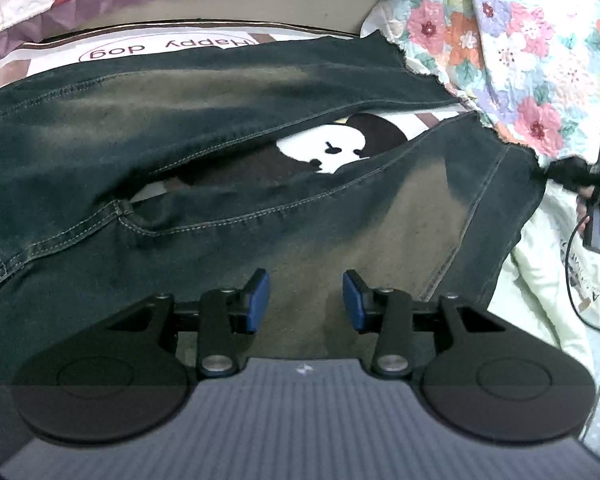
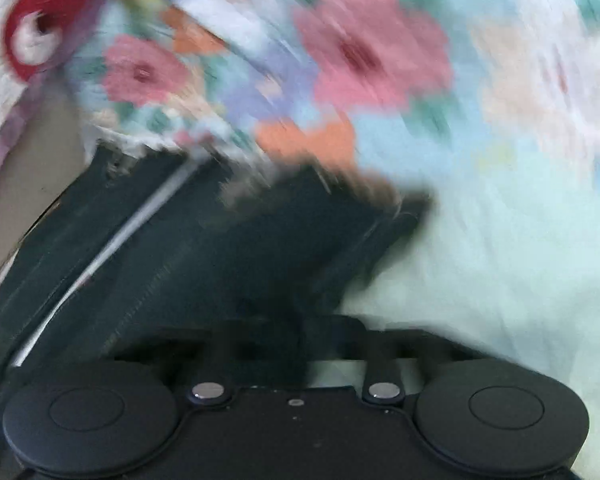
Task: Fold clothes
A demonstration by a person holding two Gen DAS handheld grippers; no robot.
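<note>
Left wrist view is showing the left hand-held gripper (image 1: 306, 300) hovering wide open and empty over the jeans (image 1: 228, 184), which are lying spread on the bed just ahead of it. Right wrist view is blurring badly; the right hand-held gripper (image 2: 300, 344) seems to be pinching a leg hem. Moving fast, that hem could be slipping free or dragging the jeans crooked.

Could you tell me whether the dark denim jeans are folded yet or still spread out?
Spread out: the dark denim jeans lie flat, both legs apart, panda-print sheet showing between them.
</note>
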